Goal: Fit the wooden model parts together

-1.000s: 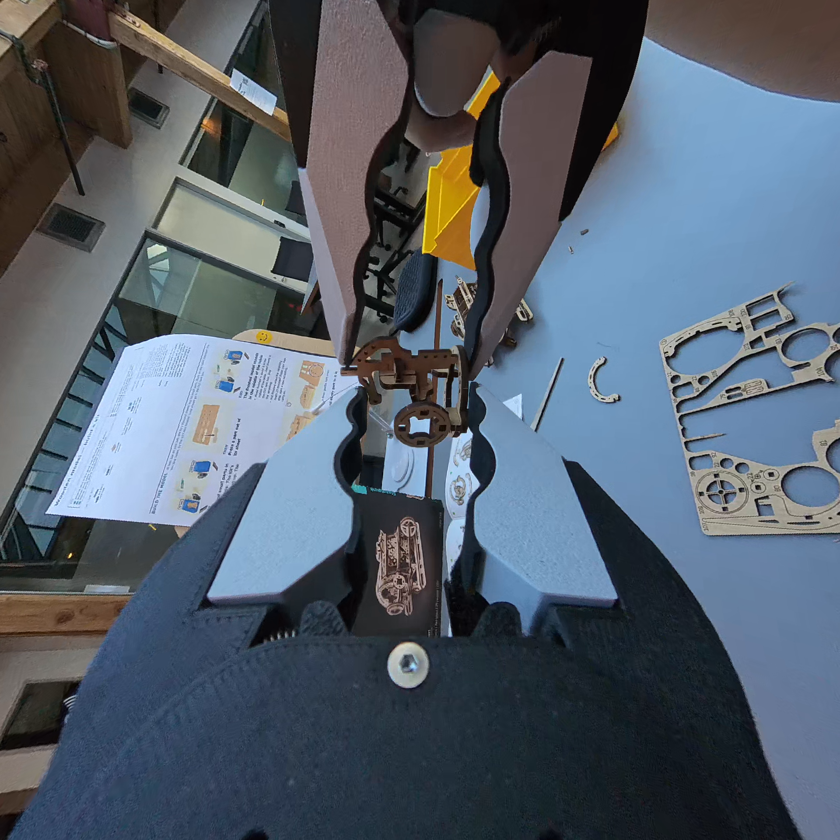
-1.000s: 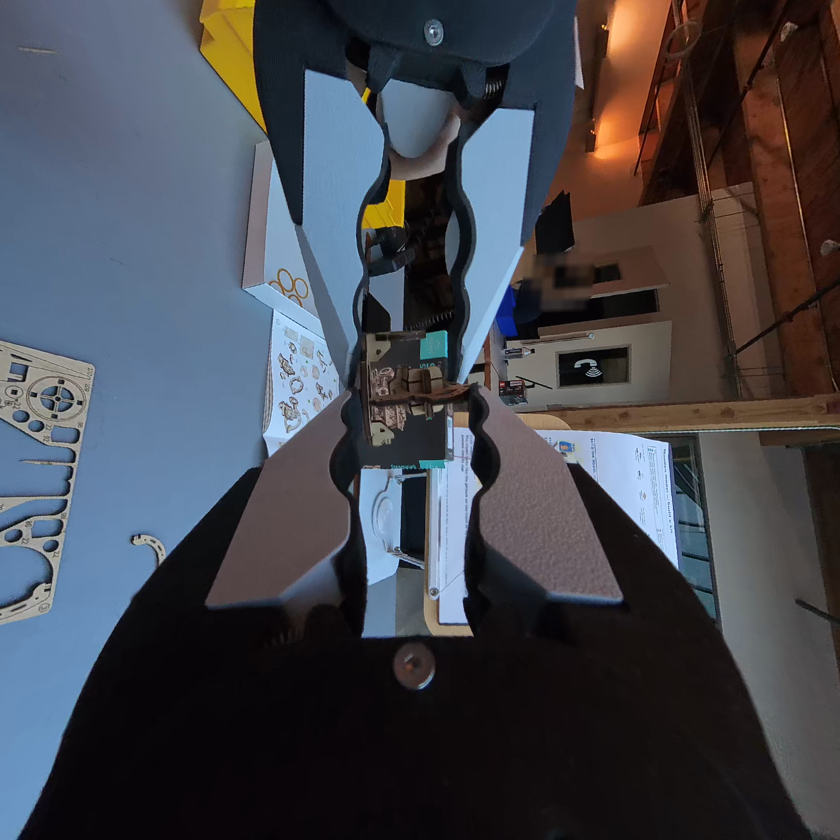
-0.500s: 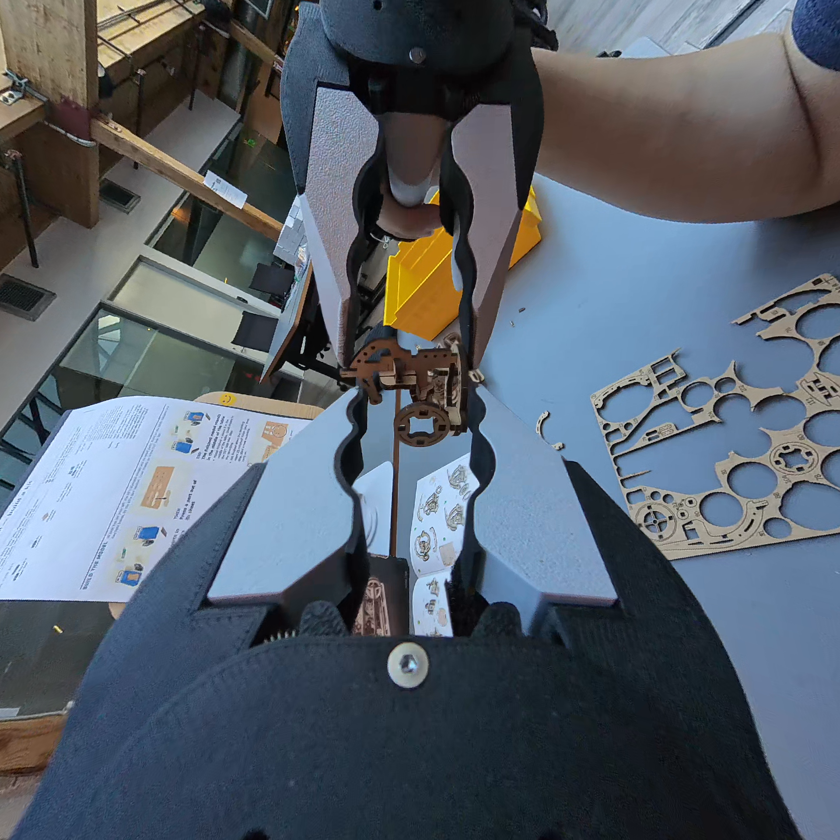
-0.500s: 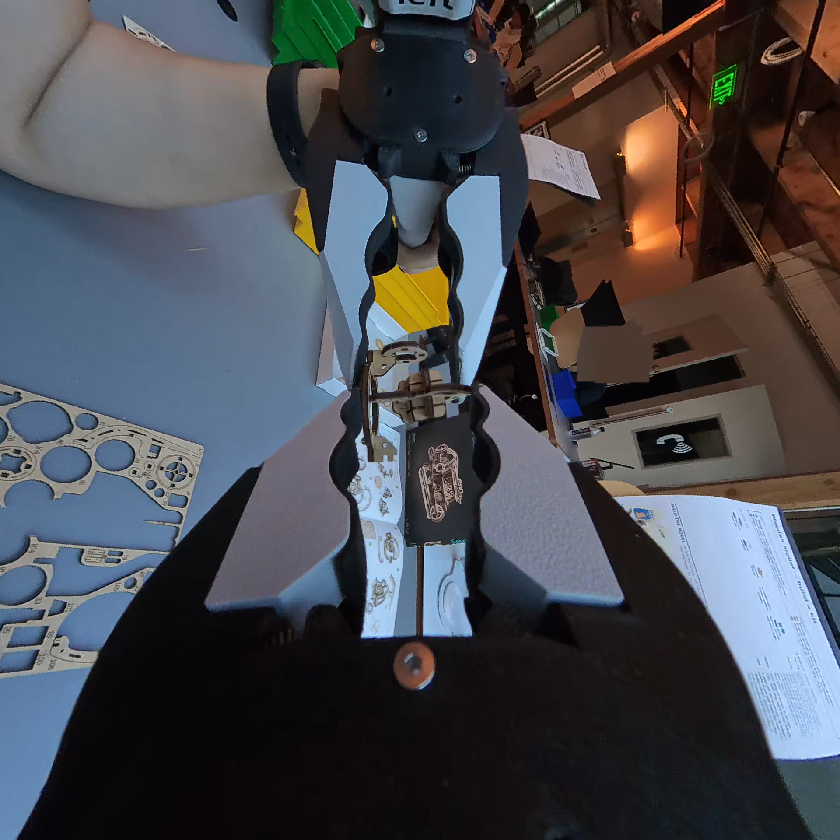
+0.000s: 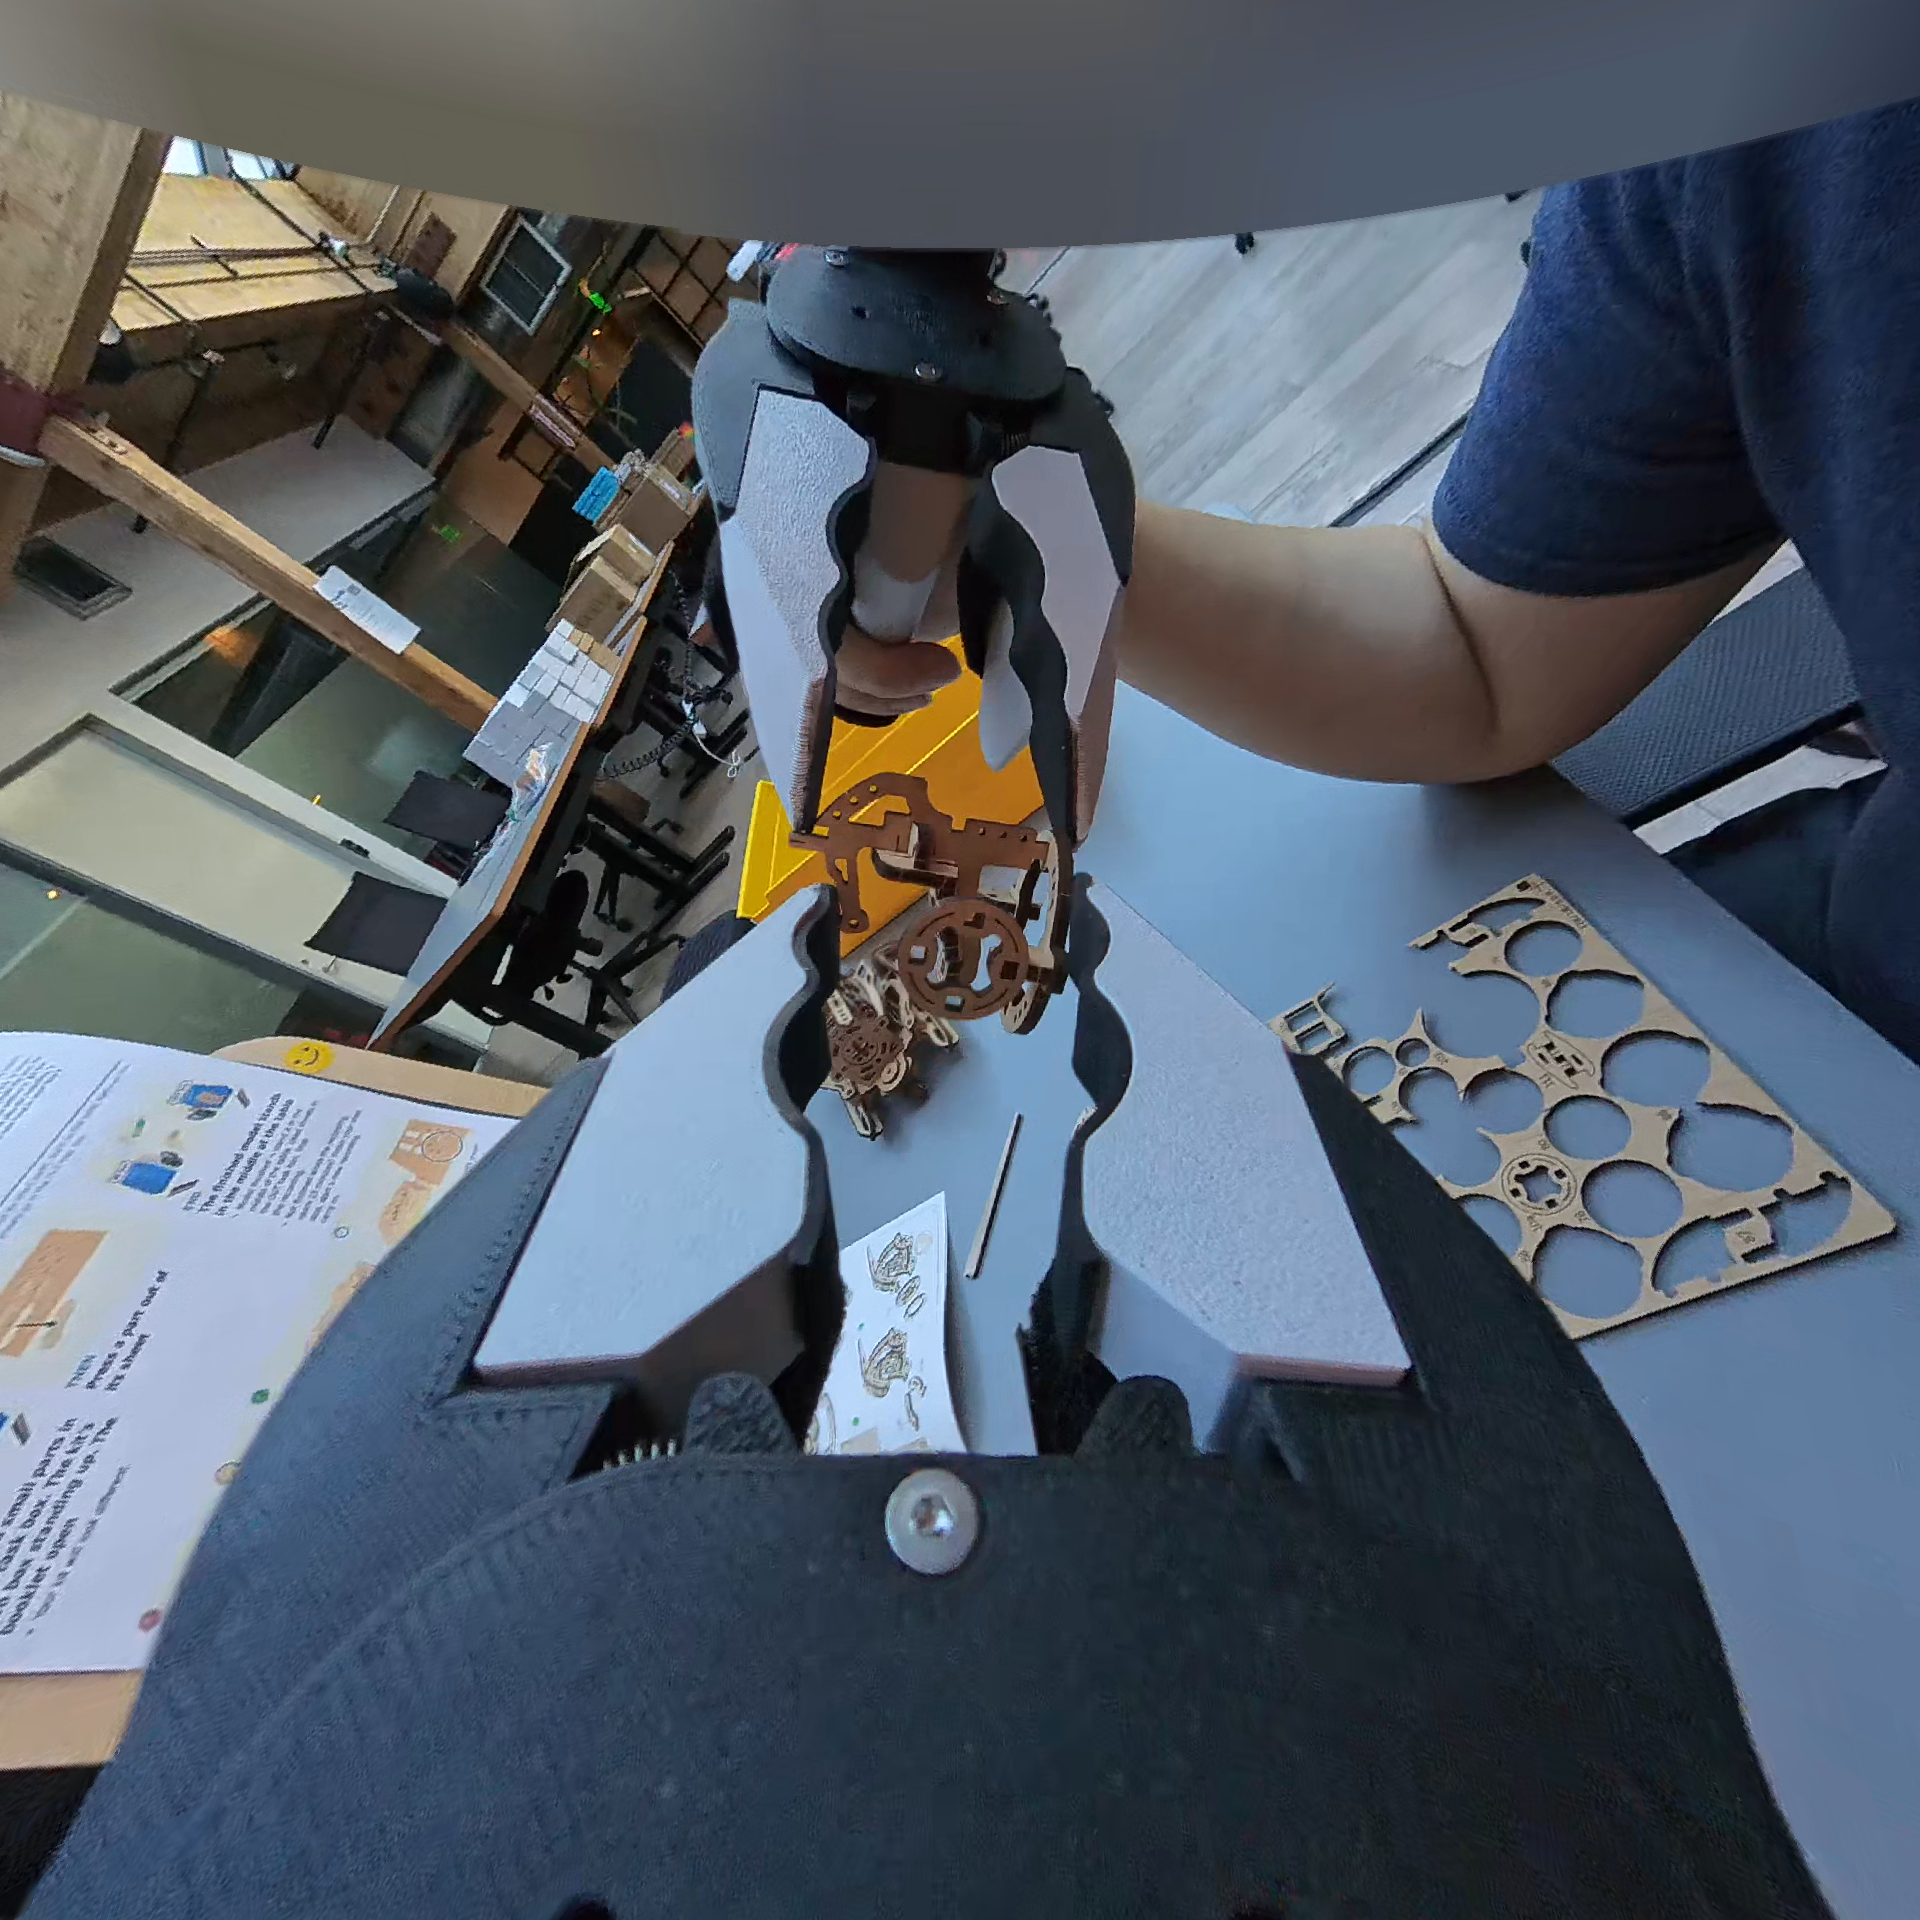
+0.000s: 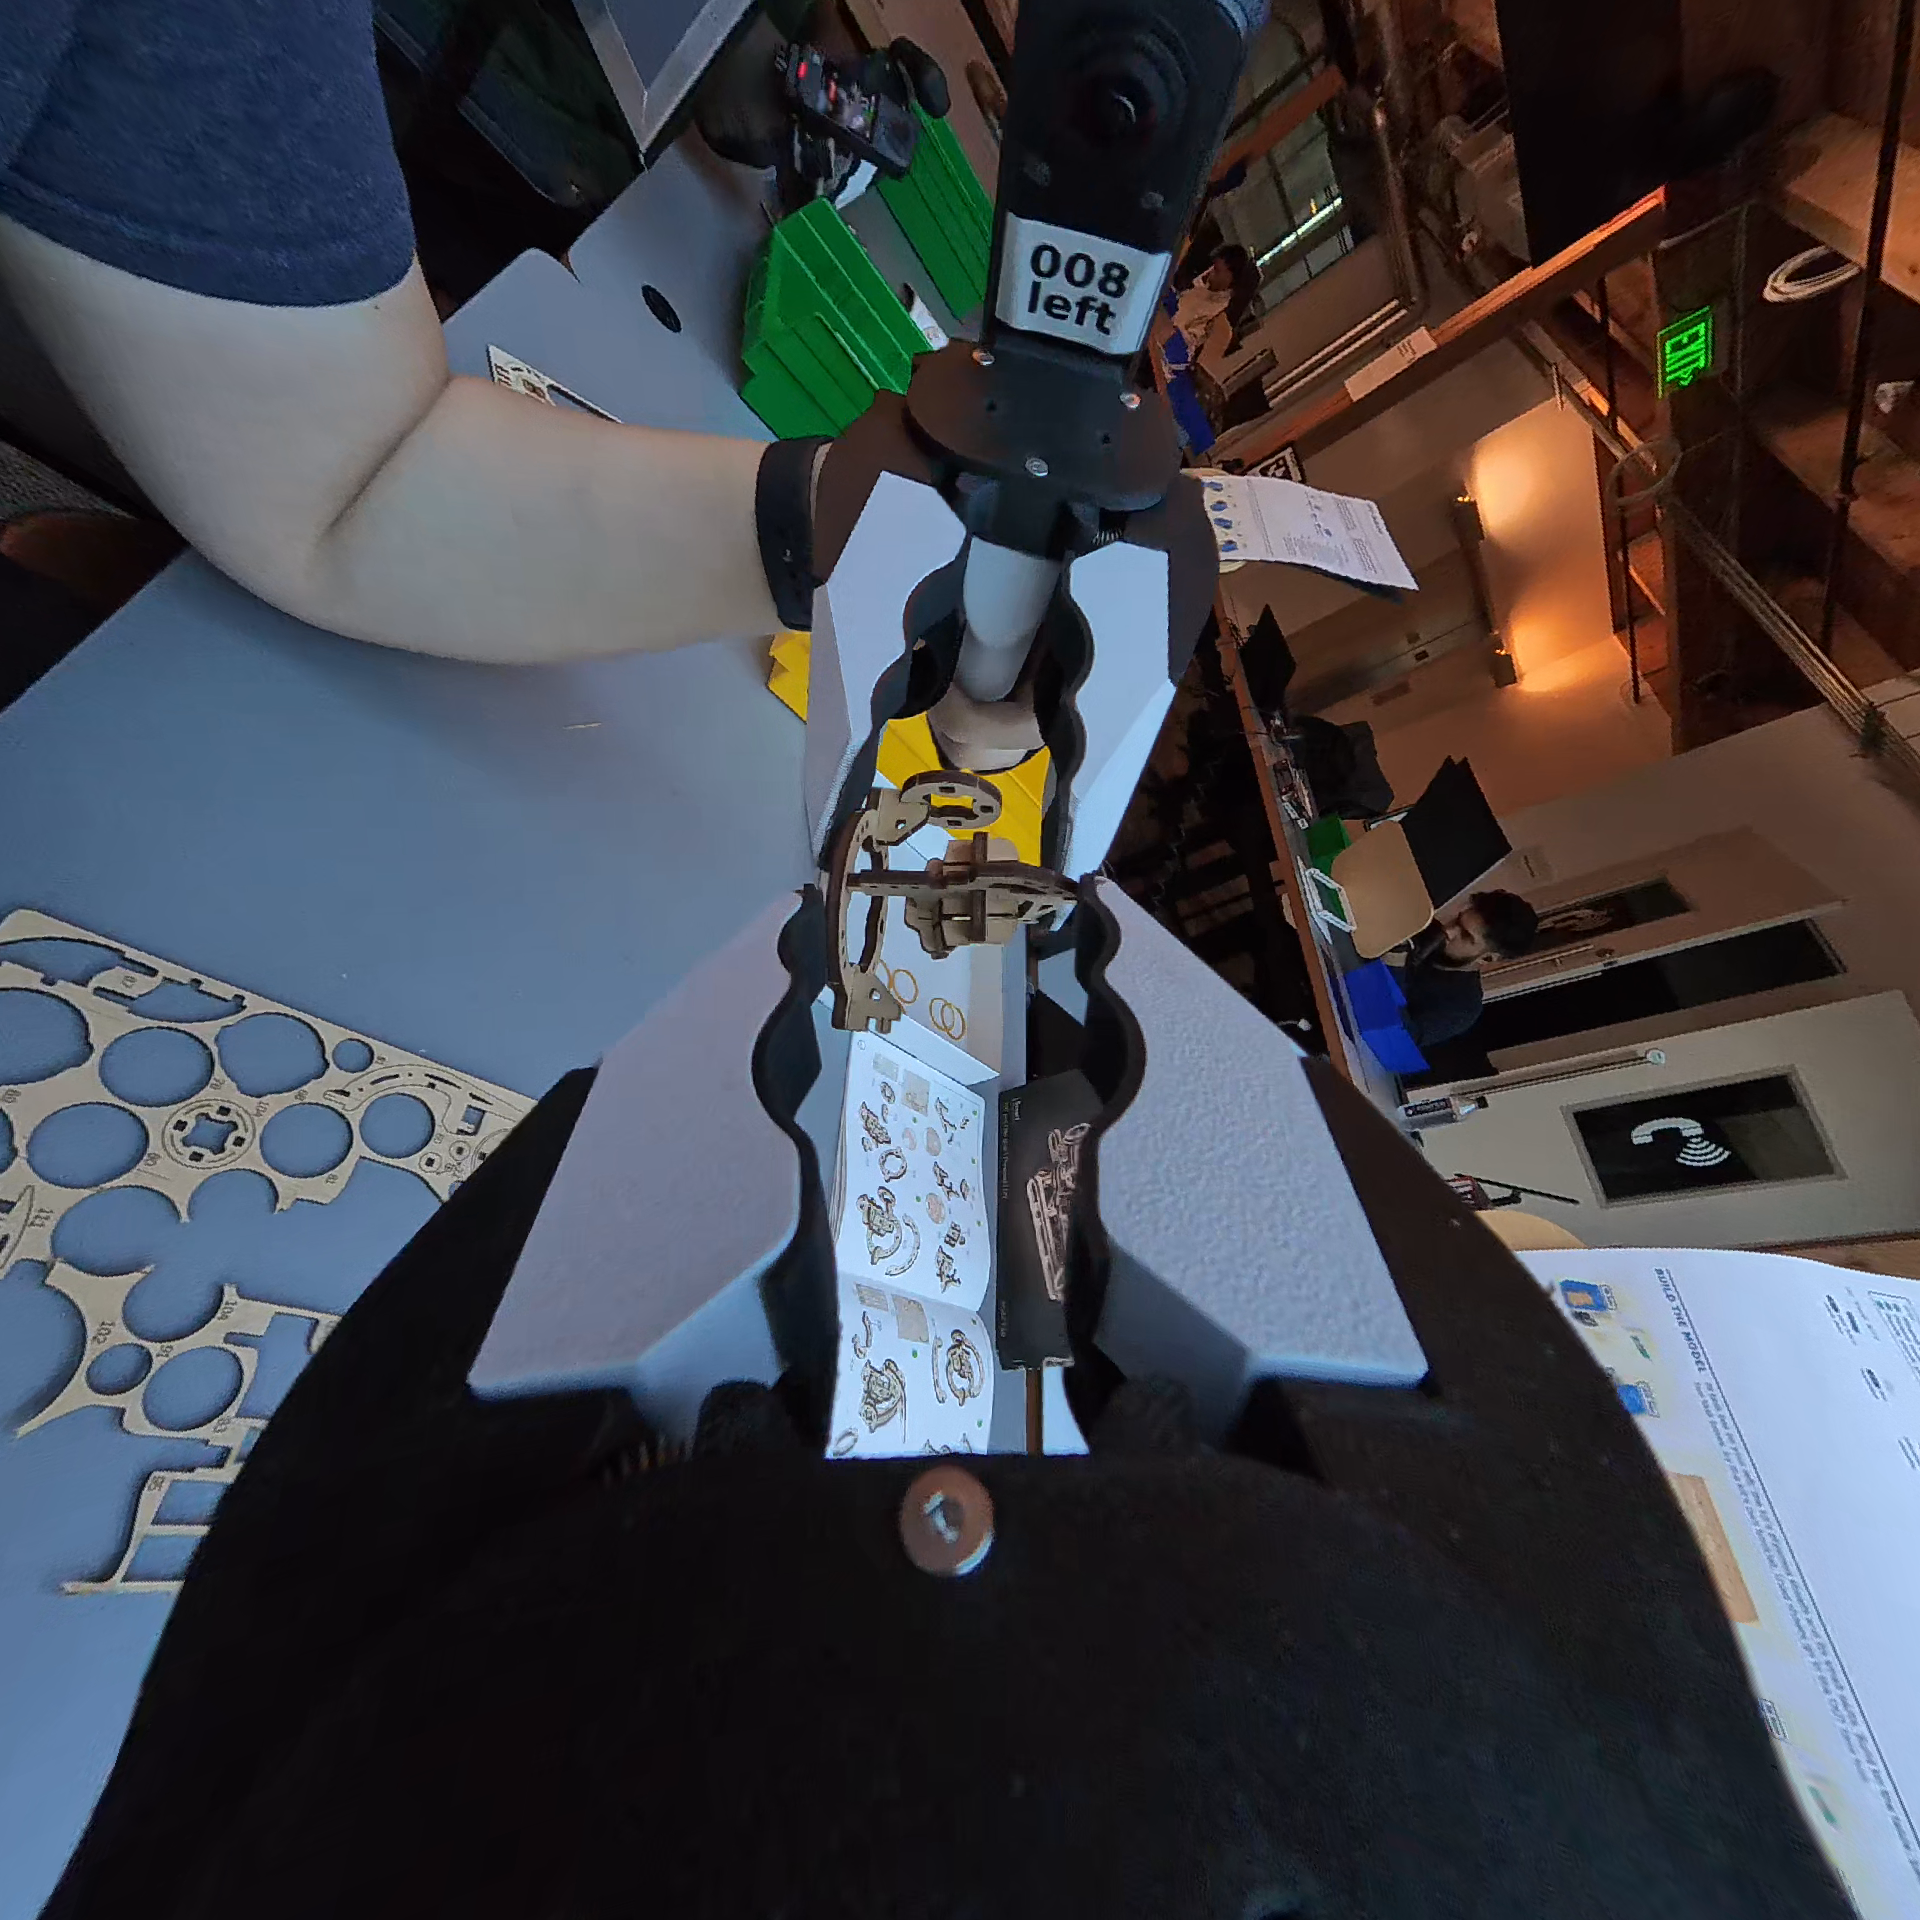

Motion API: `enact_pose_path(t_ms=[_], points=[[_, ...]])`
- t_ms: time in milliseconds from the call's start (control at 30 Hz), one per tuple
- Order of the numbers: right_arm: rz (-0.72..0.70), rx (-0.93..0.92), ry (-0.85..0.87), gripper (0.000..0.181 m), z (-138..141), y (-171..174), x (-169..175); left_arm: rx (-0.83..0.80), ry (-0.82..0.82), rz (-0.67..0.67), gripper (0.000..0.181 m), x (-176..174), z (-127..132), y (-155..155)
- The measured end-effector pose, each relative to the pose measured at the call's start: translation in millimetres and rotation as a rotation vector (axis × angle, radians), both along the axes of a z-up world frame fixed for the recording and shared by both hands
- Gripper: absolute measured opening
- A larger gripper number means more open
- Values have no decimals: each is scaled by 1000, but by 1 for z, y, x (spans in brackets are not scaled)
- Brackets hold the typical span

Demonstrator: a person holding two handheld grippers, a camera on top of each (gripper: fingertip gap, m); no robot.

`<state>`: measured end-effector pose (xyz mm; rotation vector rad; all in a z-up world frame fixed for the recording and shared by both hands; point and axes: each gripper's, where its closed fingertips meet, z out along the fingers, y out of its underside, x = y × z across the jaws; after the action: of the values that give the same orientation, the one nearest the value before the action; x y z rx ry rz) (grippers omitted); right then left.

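Both claws meet tip to tip in mid-air above the grey table [image 5: 1351, 831], each clenched on the same wooden model [image 5: 935, 894]. Left gripper [image 5: 945, 914]: matte grey pads with wavy black edges, model at its 12 o'clock. Right gripper [image 6: 945, 914]: same build, pinching the model's flat perforated plate. The model is laser-cut ply with a slotted round wheel. At 3 o'clock in the left view lies a flat punched-out sheet [image 5: 1590, 1122] full of round holes. Thin stick [image 5: 992, 1195] at 6, on the table.
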<state>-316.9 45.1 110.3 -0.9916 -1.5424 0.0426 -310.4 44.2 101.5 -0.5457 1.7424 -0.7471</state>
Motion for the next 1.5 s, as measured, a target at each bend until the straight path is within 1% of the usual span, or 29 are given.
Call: enact_pose_path(t_ms=[100,233,500,633,733,867,1133,1300,1500], points=[[5,-13,10,47,1,0,-1,-10,-2,-12,42,-1,1,-1],[39,-43,28,48,1,-5,-3,-45,0,-60,42,-4,2,-6],[54,-22,35,48,4,-7,-5,-103,-18,-120,43,-7,6,-8],[25,30,60,50,11,-2,-7,-142,-64,-127,42,-7,15,-6],[12,51,73,50,14,1,-8,-146,-80,-121,42,-6,17,-4],[27,19,86,49,13,0,-8,-154,-76,-135,42,-6,16,-4],[36,31,165,46,24,3,-14,-205,-113,-160,44,-13,26,-3],[43,-13,207,45,27,4,-13,-170,-124,-127,44,-11,26,0],[25,5,192,47,25,8,-12,-152,-137,-105,42,-10,27,4]])
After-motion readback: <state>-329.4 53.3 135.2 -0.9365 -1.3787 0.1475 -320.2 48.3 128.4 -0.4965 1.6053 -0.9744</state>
